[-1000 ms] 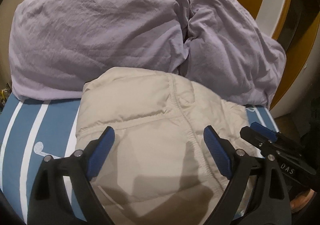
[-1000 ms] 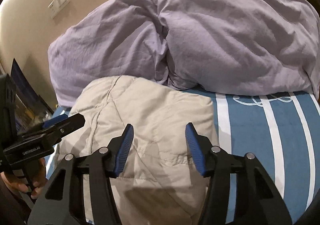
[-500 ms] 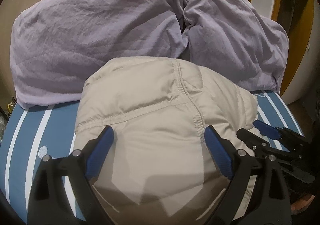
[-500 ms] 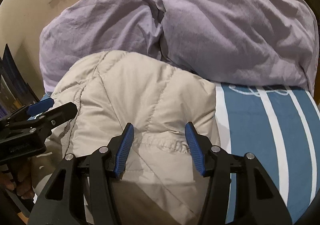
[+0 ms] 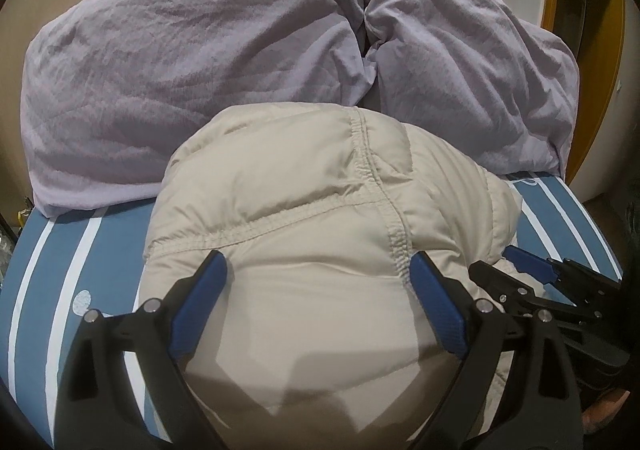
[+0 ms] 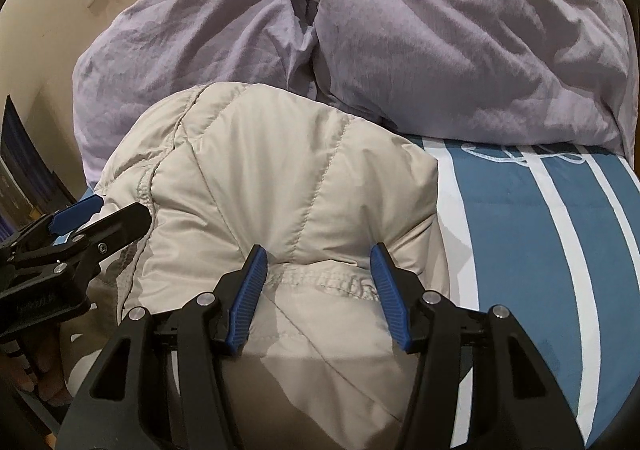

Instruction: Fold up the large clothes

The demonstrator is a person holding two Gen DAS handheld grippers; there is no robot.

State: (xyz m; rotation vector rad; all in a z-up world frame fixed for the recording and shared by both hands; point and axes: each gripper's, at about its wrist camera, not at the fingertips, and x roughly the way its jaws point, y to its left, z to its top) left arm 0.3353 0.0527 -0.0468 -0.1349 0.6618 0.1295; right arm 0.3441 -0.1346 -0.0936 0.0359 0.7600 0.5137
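The pale beige quilted puffer jacket [image 5: 320, 234] lies bunched into a rounded bundle on the blue bed sheet with white stripes [image 6: 560, 250], filling the centre and lower half of both wrist views. Its far edge rests against the crumpled lilac duvet [image 5: 180, 70] that fills the upper part of each frame.

The left tool [image 5: 318, 270] hangs over the near part of the jacket with its blue pads [image 5: 436, 306] spread wide; fabric shows between them, and they pinch nothing. The right tool [image 6: 316, 262] stands about half spread over a puckered stitched seam [image 6: 320, 282], and nothing is gripped there either. Whether the pads rest on the cloth cannot be told.

Both tools sit side by side at the jacket's near edge, the left over the bundle's left part, the right over its right part; each shows at the edge of the other's view. The jacket extends away from both, toward the top of the frame. As folded, the bundle looks nearly as wide as it is deep, so no long axis is clear, though a quilted seam runs away from the tools toward the duvet. Neither hand seems clearly nearer. The coming move probably means pressing down or taking the near edge.
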